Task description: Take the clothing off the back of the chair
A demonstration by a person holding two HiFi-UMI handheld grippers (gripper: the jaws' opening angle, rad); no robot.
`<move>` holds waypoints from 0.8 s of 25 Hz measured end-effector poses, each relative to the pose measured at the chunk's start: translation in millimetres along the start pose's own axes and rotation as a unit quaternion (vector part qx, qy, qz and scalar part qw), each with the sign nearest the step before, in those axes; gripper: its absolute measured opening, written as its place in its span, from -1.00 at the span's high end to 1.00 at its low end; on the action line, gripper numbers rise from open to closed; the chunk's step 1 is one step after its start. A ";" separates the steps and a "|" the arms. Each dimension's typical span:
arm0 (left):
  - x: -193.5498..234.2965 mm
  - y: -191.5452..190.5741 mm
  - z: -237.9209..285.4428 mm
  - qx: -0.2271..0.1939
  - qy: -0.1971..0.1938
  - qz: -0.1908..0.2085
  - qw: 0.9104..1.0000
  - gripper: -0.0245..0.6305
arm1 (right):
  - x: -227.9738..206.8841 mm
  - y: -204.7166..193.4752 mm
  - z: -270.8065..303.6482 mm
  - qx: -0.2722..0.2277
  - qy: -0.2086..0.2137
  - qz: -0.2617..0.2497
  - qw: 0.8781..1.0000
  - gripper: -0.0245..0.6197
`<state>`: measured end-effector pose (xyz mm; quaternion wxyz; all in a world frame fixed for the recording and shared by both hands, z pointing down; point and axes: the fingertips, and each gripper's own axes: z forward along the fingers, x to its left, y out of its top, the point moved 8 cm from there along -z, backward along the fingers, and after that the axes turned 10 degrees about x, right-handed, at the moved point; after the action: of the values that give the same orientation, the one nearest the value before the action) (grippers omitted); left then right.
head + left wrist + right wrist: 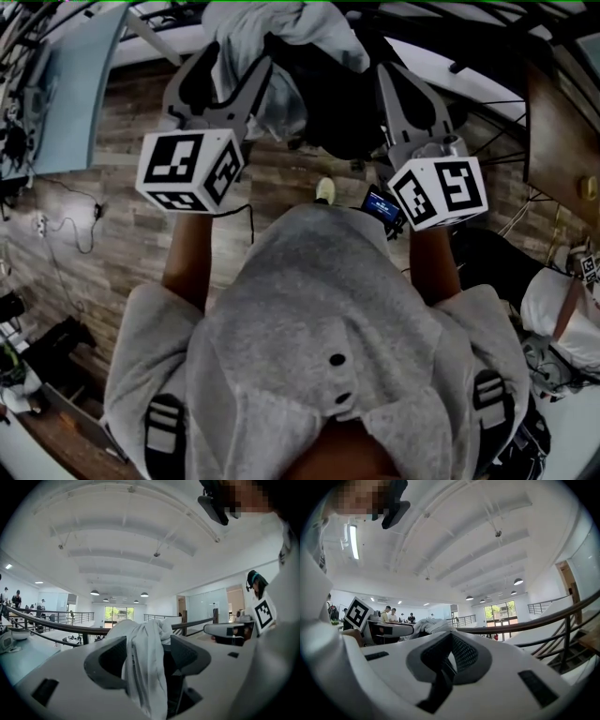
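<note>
Left jaws: set about half apart on the left gripper point(150, 641). A white garment point(145, 667) hangs between them, lying against the 9 o'clock jaw. A dark gap is left toward the 3 o'clock jaw, so no pinch is shown.
Right jaws: drawn together at the tips on the right gripper point(453, 634). Only a thin pale sliver shows lower down between them, and nothing is seen to be held.
Garment: in the head view it is bunched at 12 o'clock, between and just beyond both grippers, and heaped over the black chair point(328, 122). In the right gripper view its bundle sits at 9 o'clock, beside the left gripper.
Done: the cloth has been gathered into a loose heap at the left jaws rather than spread over the chair back, so the lift is judged to be under way.
Left: the heap appears still to touch the chair, though whether it is clear of the back cannot be told. A firm hold is judged to be needed before it is carried away.
Edges: a dark railing point(70, 629) crosses ahead in both gripper views. In the head view a pale blue panel point(80, 84) stands at 10 o'clock and a brown wooden unit point(558, 141) at 3 o'clock. Cables point(70, 225) trail at 9 o'clock.
Open room: wooden floor point(122, 234) lies free at 8 to 9 o'clock, so withdrawal toward the body and leftward is judged least obstructed.
</note>
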<state>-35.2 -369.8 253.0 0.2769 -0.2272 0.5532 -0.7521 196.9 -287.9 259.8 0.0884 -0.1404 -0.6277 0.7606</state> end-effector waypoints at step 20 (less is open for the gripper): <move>33.6 49.2 71.7 0.149 -0.125 0.145 0.970 -0.64 | -29.7 -1.5 21.6 0.006 0.015 0.017 1.000 0.89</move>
<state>-5.6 -454.4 227.5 0.4805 -0.1928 0.4231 -0.7436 217.9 -316.9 267.9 0.0860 -0.1620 -0.6195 0.7633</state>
